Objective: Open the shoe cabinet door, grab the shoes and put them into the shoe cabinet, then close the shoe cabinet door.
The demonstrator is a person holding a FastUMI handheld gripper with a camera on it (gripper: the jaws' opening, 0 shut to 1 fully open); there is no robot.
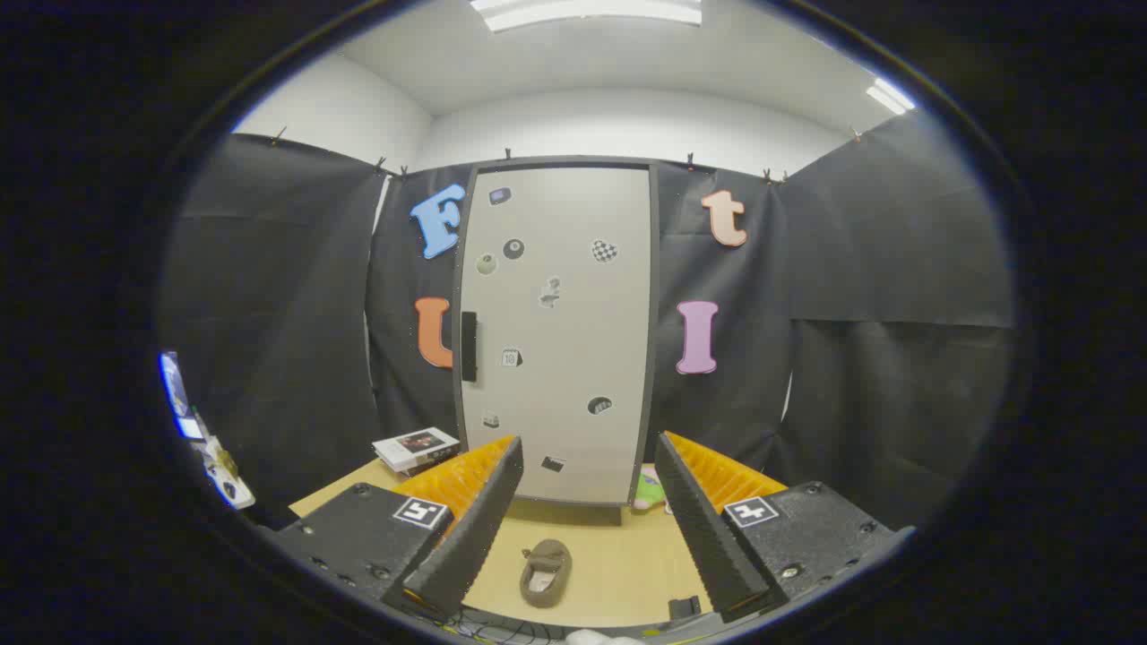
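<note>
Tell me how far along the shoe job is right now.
Nothing looks done yet: the cabinet door is shut. The claw is open and empty, aimed at the door, the shoe lying on the table between its fingers. Left: open the door, stow the shoe, close up.

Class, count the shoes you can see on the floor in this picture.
1. A shoe lies on the floor between the open gripper's fingers, in front of the closed cabinet. Others may be hidden behind the fingers.
</note>
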